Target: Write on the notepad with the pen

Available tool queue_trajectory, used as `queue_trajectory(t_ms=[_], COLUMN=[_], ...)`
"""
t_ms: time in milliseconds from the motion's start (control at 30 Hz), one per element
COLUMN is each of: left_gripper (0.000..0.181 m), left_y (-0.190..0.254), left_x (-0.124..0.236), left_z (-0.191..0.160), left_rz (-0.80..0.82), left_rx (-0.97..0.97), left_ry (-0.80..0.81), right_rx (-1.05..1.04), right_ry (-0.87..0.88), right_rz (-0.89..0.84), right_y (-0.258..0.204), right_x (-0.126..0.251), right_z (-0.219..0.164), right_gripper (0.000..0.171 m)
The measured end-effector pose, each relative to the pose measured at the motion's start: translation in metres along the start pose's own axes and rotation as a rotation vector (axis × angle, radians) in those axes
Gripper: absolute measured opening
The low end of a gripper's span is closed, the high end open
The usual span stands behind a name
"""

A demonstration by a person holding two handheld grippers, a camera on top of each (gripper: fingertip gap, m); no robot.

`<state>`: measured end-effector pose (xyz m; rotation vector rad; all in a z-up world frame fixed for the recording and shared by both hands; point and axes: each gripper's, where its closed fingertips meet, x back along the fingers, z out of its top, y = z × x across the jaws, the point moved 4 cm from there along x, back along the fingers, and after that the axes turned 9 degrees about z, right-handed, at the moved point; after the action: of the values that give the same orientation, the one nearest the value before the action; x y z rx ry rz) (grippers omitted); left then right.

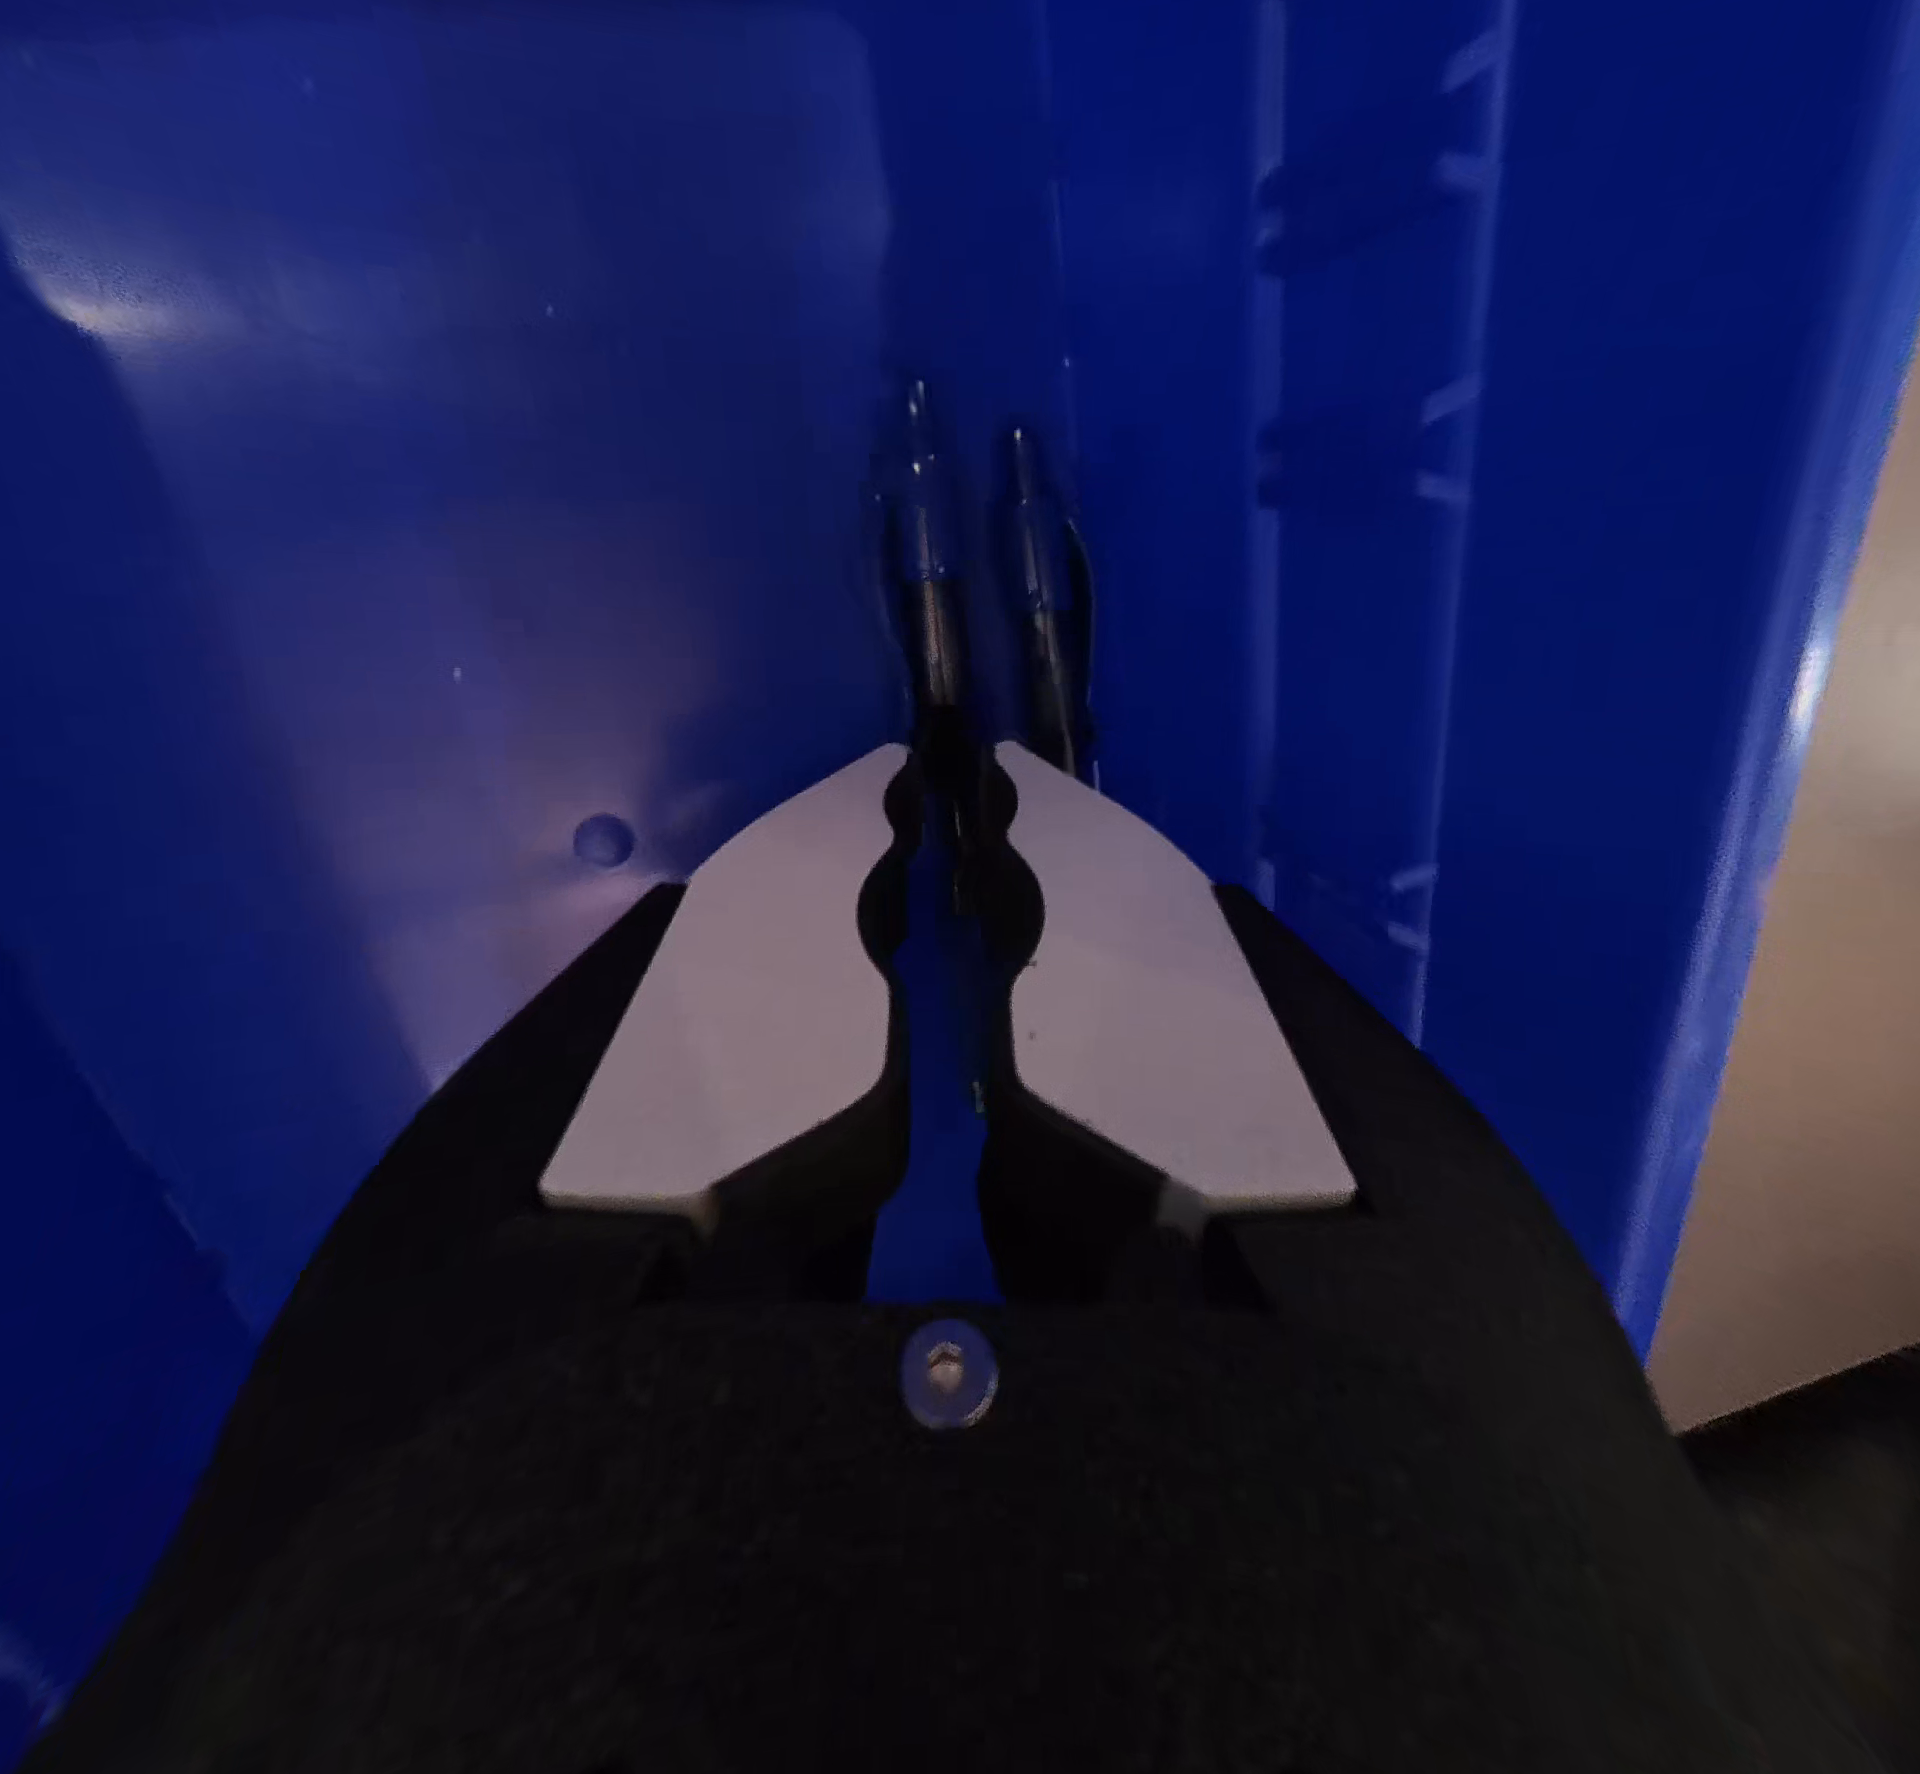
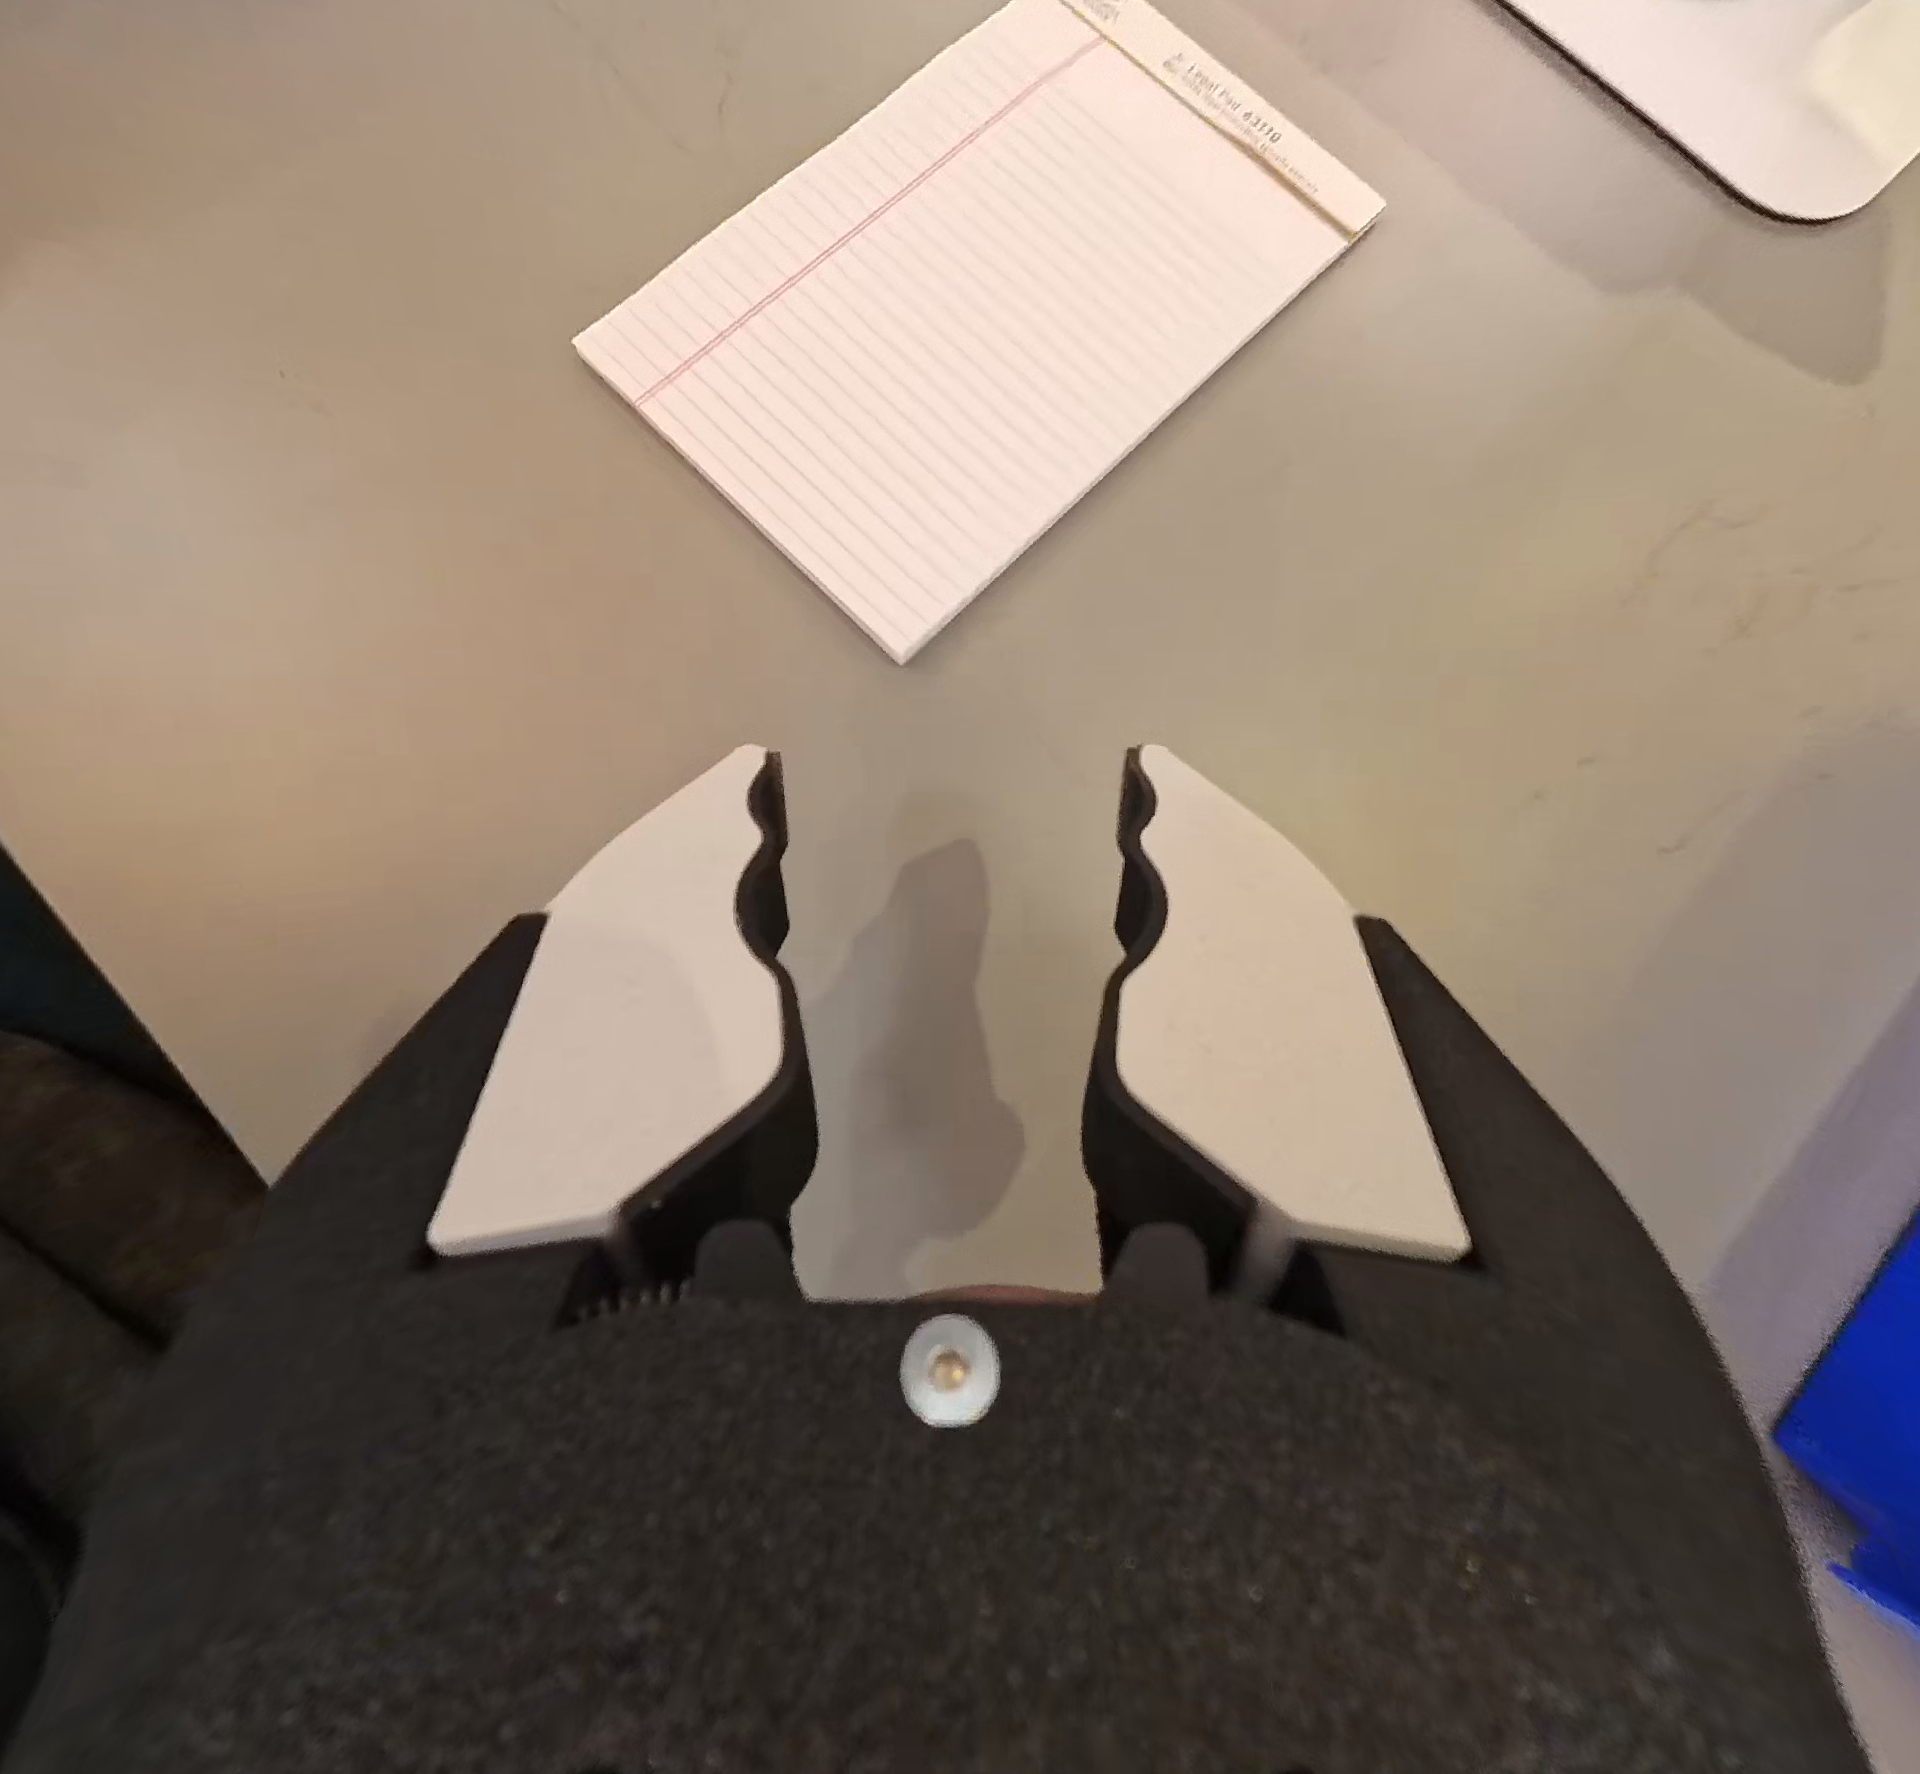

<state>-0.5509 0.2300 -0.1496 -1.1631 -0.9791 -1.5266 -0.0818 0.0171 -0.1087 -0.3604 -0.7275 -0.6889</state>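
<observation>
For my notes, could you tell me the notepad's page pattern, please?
White, ruled, red margin line on the notepad; right wrist view.

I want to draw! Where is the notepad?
In the right wrist view, the notepad lies flat on the grey table, just ahead of the open right gripper.

We see a blue bin (image 1: 520, 374) of glossy moulded plastic, its smooth wall carrying soft highlights. Two pens (image 1: 940, 581) inside it have shiny barrels, seemingly clear plastic with metal tips. The left gripper (image 1: 951, 768) has matt pale plates on a black, finely grained body with a bright metal screw (image 1: 949, 1376); the right gripper (image 2: 951, 789) looks the same. The notepad (image 2: 977, 311) is matt ruled paper. The surface (image 2: 312, 270) is smooth grey with a dull sheen, and the white mat (image 2: 1662, 62) looks smooth.
</observation>
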Motion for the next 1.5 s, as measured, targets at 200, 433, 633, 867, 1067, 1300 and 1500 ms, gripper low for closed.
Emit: queue_trajectory(t_ms=[200,433,633,867,1067,1300,1500], left_gripper=[0.01,0.01,0.01,0.01,0.01,0.01,0.031], left_y=[-0.021,0.091,0.291,0.477,0.544,0.576,0.582], left_x=[0.077,0.196,0.156,0.052,0.006,-0.015,-0.013], left_z=[-0.001,0.006,-0.008,-0.038,-0.044,-0.056,-0.066], left_rz=[-0.032,-0.309,-0.434,-0.432,-0.392,-0.275,-0.369], left_rx=[0.087,-0.069,-0.344,-0.521,-0.493,-0.533,-0.484], left_ry=[0.189,0.483,0.402,0.161,0.024,-0.004,-0.004], right_rx=[0.006,0.0,-0.052,-0.075,-0.083,-0.106,-0.104], right_ry=[0.06,0.136,0.222,0.199,0.193,0.19,0.194], right_rz=[-0.028,-0.071,-0.108,-0.128,-0.137,-0.152,-0.158], right_y=[0.015,0.03,0.035,0.041,0.048,0.058,0.062], right_x=[0.019,0.044,0.071,0.091,0.113,0.129,0.13], right_z=[0.003,0.006,-0.002,-0.025,-0.035,-0.047,-0.047], right_gripper=[0.061,0.061,0.061,0.062,0.062,0.062,0.062])
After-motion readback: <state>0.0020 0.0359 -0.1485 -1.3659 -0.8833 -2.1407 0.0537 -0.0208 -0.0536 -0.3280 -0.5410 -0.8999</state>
